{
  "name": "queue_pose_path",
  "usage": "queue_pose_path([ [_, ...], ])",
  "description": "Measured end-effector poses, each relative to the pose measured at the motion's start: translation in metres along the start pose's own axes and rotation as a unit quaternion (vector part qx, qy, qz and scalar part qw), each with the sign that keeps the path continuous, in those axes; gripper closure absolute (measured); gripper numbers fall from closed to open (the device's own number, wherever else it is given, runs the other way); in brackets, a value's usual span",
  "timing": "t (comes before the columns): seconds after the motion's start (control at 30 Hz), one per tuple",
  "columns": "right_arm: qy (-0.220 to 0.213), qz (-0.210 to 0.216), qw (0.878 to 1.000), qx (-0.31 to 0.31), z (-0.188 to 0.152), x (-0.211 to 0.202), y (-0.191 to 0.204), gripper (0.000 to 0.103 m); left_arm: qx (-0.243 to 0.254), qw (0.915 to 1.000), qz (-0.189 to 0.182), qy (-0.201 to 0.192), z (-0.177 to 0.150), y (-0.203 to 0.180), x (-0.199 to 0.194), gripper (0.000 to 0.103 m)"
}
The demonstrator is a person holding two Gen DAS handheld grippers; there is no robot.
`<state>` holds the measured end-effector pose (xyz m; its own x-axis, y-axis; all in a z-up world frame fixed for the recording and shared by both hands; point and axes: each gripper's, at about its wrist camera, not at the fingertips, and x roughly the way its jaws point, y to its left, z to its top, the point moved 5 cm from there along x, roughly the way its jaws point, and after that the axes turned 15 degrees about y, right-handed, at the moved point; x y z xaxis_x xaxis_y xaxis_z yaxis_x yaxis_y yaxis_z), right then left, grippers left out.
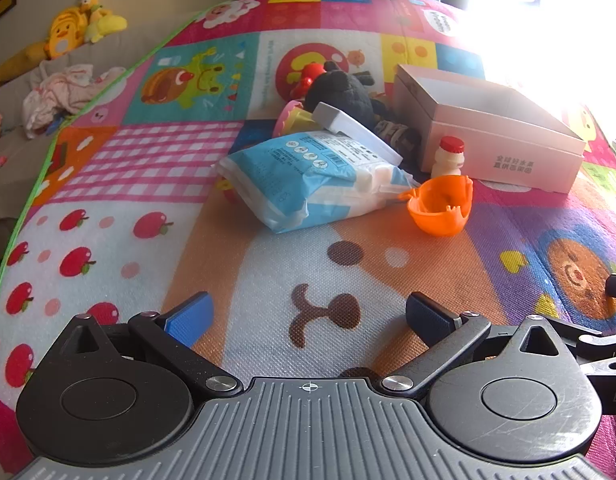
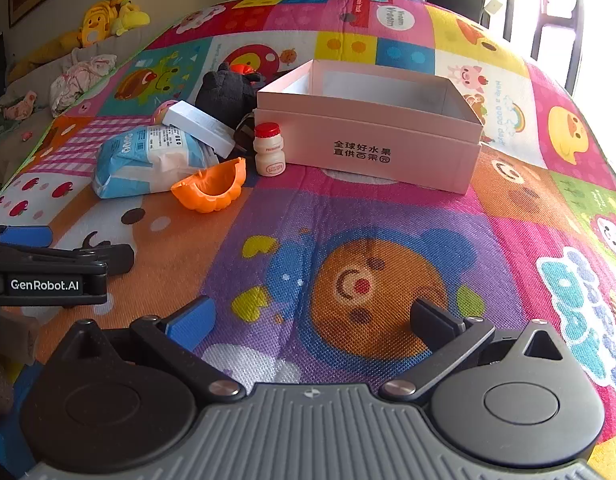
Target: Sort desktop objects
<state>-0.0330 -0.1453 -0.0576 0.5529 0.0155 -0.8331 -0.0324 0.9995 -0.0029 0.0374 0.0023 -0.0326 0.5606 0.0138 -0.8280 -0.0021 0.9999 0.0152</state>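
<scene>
A pink open box stands on the colourful play mat. Left of it lie a small white bottle with a red cap, an orange pumpkin-shaped bowl, a blue-and-white tissue pack, a white flat box and a black plush toy. My left gripper is open over the mat, well short of the tissue pack. My right gripper is open above a bear print, nothing between its fingers.
The left gripper's body shows at the left edge of the right wrist view. Beyond the mat's green edge lie crumpled clothes and yellow plush toys. Bright window glare washes out the far right.
</scene>
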Motion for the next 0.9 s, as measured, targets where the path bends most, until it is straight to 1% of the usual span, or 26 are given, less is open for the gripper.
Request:
queue_pose_path([
  [0.9, -0.004, -0.001, 1.0, 0.002, -0.0013, -0.0006, -0.0006, 0.0, 0.001, 1.0, 0.0, 0.0, -0.0001, -0.0006, 0.0, 0.0],
])
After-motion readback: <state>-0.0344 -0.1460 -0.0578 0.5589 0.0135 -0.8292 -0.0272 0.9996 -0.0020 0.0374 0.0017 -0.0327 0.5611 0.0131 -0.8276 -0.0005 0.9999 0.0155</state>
